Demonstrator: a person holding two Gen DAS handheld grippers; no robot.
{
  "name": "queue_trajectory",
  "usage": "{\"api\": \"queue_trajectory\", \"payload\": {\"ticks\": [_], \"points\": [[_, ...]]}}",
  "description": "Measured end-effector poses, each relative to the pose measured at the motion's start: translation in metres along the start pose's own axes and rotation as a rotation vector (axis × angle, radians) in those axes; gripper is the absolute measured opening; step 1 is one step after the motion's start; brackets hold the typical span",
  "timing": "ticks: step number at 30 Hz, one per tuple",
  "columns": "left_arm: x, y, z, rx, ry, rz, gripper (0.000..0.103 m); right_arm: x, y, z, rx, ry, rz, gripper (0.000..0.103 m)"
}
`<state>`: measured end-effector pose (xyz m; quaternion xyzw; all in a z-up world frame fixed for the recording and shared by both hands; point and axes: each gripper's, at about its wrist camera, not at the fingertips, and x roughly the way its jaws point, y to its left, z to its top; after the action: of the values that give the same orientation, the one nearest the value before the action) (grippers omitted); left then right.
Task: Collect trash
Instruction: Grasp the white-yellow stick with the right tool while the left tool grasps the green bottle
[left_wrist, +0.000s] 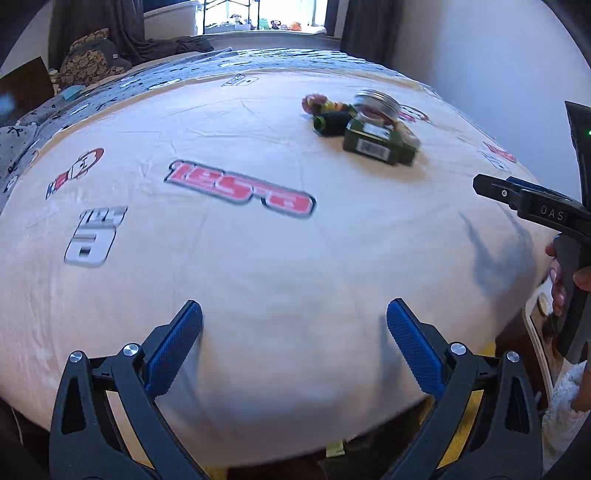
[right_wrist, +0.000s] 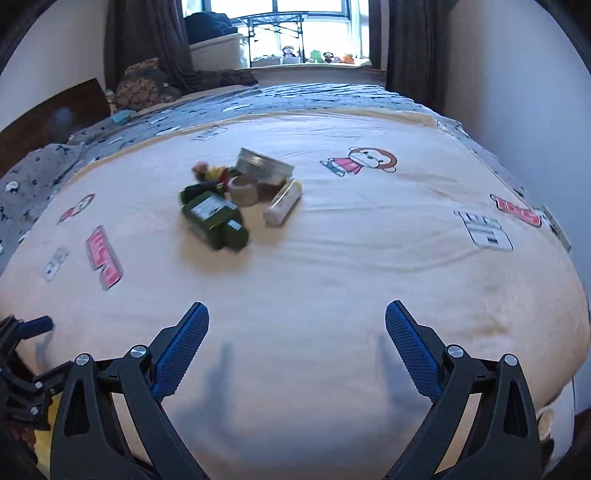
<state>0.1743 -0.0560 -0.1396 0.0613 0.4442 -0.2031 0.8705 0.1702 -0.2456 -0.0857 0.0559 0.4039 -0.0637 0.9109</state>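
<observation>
Blue, cross-hatched rubber pads are seen on the black plastic left gripper (left_wrist: 294, 325) and right gripper (right_wrist: 297, 326), both spread wide and empty above a soft cream blanket (right_wrist: 332, 258) printed with cartoon monkeys. "DAS" is read on the right gripper's body. Well ahead, mid-blanket, the trash is heaped: a dark green barcoded bottle (right_wrist: 216, 221), a round silver tin (right_wrist: 264, 164), a white tube (right_wrist: 282, 203).
</observation>
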Motion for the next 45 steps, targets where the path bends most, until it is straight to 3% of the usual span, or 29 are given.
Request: {"api": "queue_trajectory", "payload": {"ticks": [8,13,15,17,18,24,34,37,38,45], "points": [[0.034,-0.014,0.042,0.025,-0.002,-0.053,0.095,0.058,-0.002,0.056,0.068,-0.003,0.023,0.095],[0.049,-0.026,0.056,0.023,0.002,-0.081,0.095,0.098,-0.001,0.074,0.07,0.067,0.007,0.062],[0.053,-0.031,0.063,0.026,0.004,-0.092,0.095,0.11,-0.001,0.077,0.072,0.091,0.005,0.055],[0.057,-0.04,0.068,0.039,0.005,-0.1,0.095,0.115,0.0,0.078,0.064,0.094,0.003,0.038],[0.06,-0.046,0.073,0.05,0.006,-0.107,0.095,0.115,0.001,0.079,0.053,0.093,-0.002,0.021],[0.081,-0.073,0.094,0.075,0.017,-0.101,0.095,0.103,-0.008,0.074,0.01,0.089,-0.015,0.021],[0.111,-0.093,0.124,0.035,0.011,-0.079,0.095,0.062,-0.049,0.037,0.033,0.055,0.004,0.021],[0.12,-0.093,0.132,0.03,0.021,-0.068,0.09,0.051,-0.054,0.029,0.037,0.04,0.012,0.021],[0.121,-0.093,0.133,0.031,0.02,-0.054,0.082,0.047,-0.056,0.027,0.039,0.034,0.015,0.021],[0.101,-0.09,0.116,0.041,0.005,-0.059,0.082,0.025,-0.052,0.012,0.02,0.0,0.029,0.021]]}}
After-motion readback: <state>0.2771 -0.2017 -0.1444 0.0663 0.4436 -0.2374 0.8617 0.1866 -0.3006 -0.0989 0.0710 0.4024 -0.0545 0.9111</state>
